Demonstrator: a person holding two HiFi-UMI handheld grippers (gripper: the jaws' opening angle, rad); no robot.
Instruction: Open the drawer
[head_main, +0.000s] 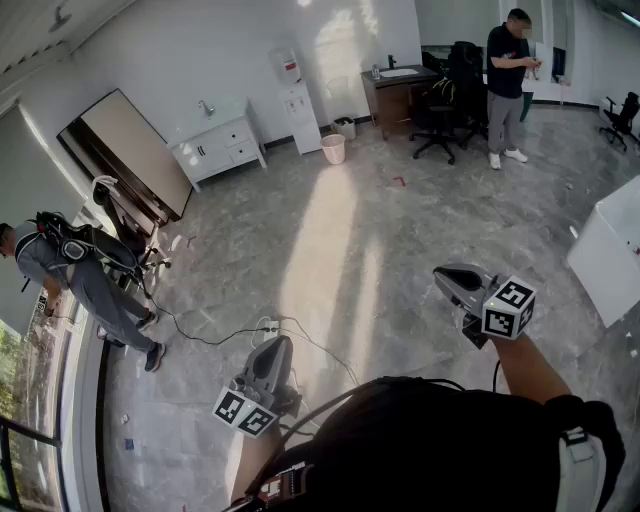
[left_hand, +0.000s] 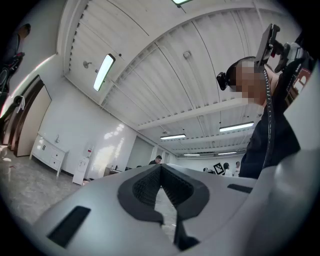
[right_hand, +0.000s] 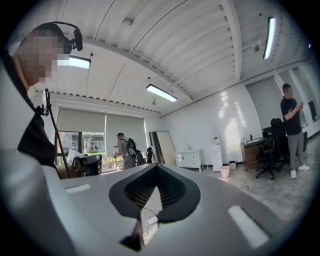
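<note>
Left tongs (head_main: 281, 347) and right tongs (head_main: 446, 277), both closed and empty, well apart from the white drawer cabinet (head_main: 222, 148): approach, then part one pair at a handle.

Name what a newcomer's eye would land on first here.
First come the two handheld grippers low in the head view, the left gripper and the right gripper. Both are shut and empty, and each carries a black-and-white marker cube. Beyond them a bright sunlit streak runs up the grey floor toward the white drawer cabinet at the far wall.
</note>
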